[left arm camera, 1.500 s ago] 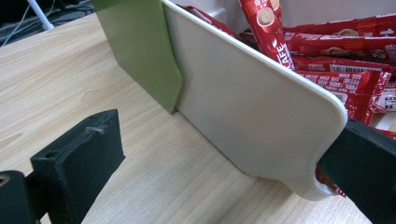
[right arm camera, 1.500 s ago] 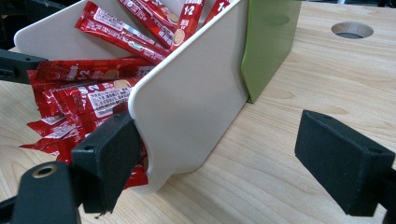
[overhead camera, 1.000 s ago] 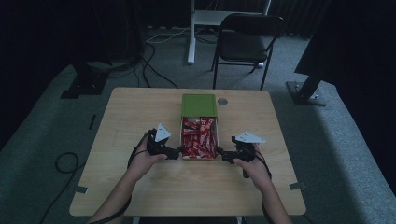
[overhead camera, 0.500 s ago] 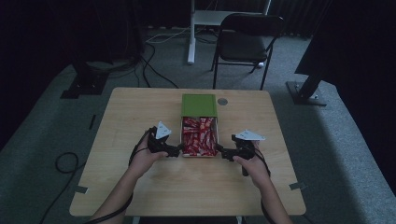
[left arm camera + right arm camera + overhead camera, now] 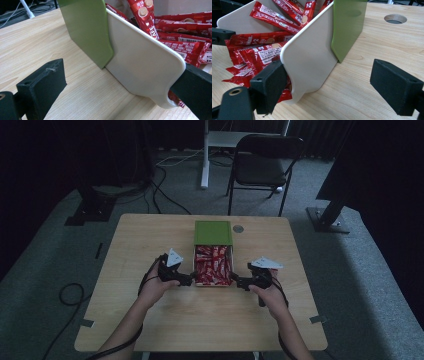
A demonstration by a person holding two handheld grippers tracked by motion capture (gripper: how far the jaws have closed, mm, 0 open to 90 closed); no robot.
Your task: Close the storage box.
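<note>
A cream box (image 5: 194, 270) full of red sachets (image 5: 213, 265) stands mid-table, and a green lid (image 5: 213, 232) covers its far half. My left gripper (image 5: 187, 279) is at the box's near left corner and my right gripper (image 5: 237, 281) at its near right corner. In the left gripper view the gripper (image 5: 117, 92) is open astride the cream side wall (image 5: 140, 65), its right jaw in among the sachets (image 5: 180, 42). In the right gripper view the gripper (image 5: 334, 87) is also open around the other wall (image 5: 312, 57). Its left jaw is inside by the sachets (image 5: 254, 52), and the green lid (image 5: 347, 25) lies just beyond.
The wooden table (image 5: 150, 320) has a round hole (image 5: 238, 228) just right of the lid, also seen in the right gripper view (image 5: 395, 18). A black chair (image 5: 262, 165) and stand bases sit on the floor beyond. Cables trail at the left.
Barely anything: both grippers sit a touch farther up the table than a second ago, still at the box's near corners.
</note>
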